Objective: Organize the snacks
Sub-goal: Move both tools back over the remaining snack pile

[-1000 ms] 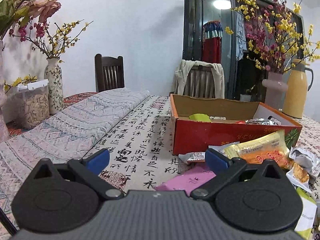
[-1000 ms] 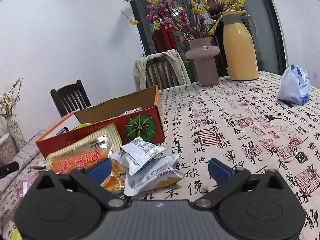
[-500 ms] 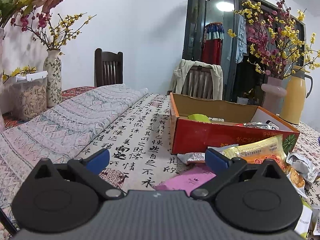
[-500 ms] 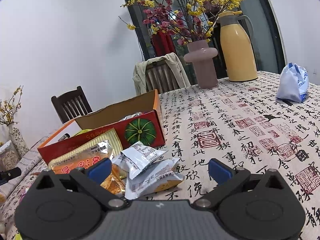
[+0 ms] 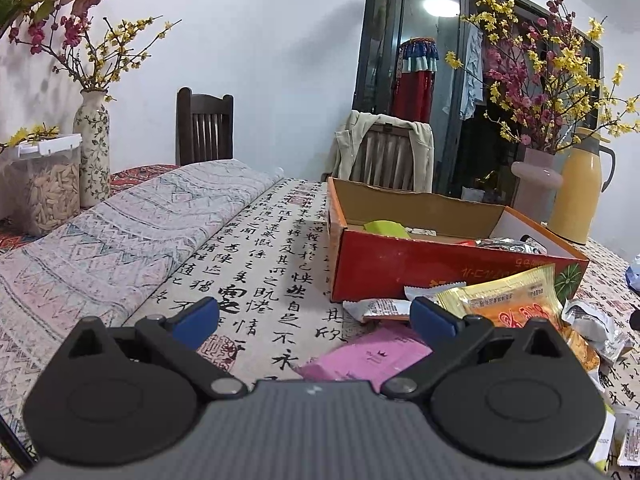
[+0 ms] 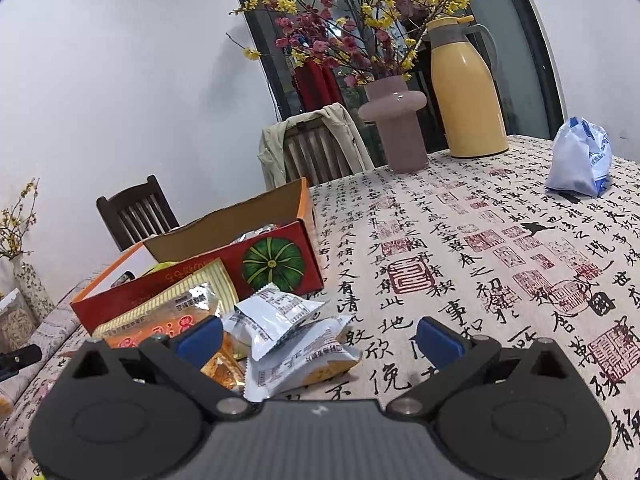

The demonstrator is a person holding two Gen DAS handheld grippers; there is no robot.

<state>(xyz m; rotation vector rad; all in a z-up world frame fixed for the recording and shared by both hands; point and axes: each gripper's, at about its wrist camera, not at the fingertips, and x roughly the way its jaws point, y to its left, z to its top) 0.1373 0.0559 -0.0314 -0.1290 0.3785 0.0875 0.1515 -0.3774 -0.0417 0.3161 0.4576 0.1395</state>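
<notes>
Several loose packets (image 6: 280, 316) fronting box (image 6: 276, 260)

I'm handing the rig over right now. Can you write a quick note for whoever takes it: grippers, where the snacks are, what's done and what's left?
Left gripper: open, empty, over the tablecloth near the pink packet.
Right gripper: open, empty, white packets between its fingers.
Red box: already holds a few snacks.
Left: yellow-orange bag, pink packet and white packets lie loose in front of the box.
</notes>
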